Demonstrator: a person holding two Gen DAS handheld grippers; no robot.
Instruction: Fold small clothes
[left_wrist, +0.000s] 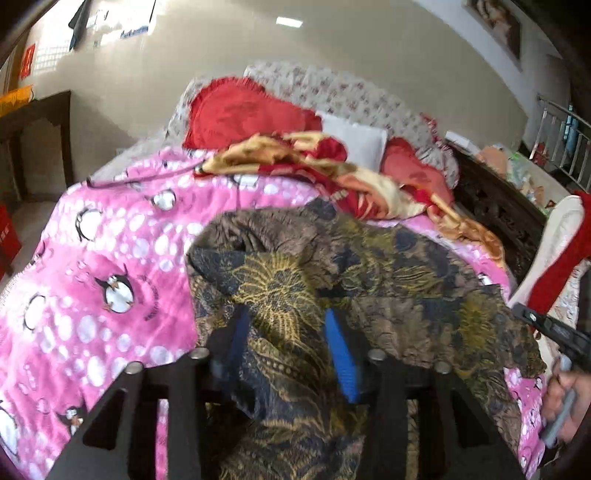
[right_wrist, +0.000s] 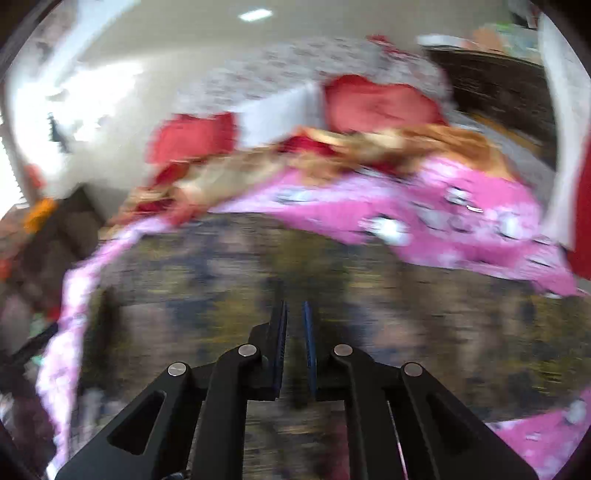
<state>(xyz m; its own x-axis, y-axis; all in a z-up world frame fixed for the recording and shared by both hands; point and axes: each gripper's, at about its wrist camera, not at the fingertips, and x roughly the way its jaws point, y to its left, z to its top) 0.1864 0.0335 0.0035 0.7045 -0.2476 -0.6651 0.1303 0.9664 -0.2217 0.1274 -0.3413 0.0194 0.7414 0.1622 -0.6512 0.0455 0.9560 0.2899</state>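
A dark garment with a gold and blue floral print (left_wrist: 388, 273) lies spread on a pink penguin blanket (left_wrist: 96, 266) on the bed. My left gripper (left_wrist: 286, 314) is shut on a raised fold of this garment, the cloth bunched between its blue pads (left_wrist: 341, 350). In the right wrist view the picture is blurred by motion. My right gripper (right_wrist: 294, 308) hovers over the same garment (right_wrist: 424, 317) with its pads nearly together and nothing seen between them. The right gripper also shows at the right edge of the left wrist view (left_wrist: 554, 328).
Red cushions (left_wrist: 236, 110), a white pillow (left_wrist: 358, 142) and a red-and-gold blanket (left_wrist: 332, 173) are heaped at the head of the bed. A dark carved wooden frame (left_wrist: 498, 206) runs along the right side. A dark wooden table (left_wrist: 33, 122) stands at far left.
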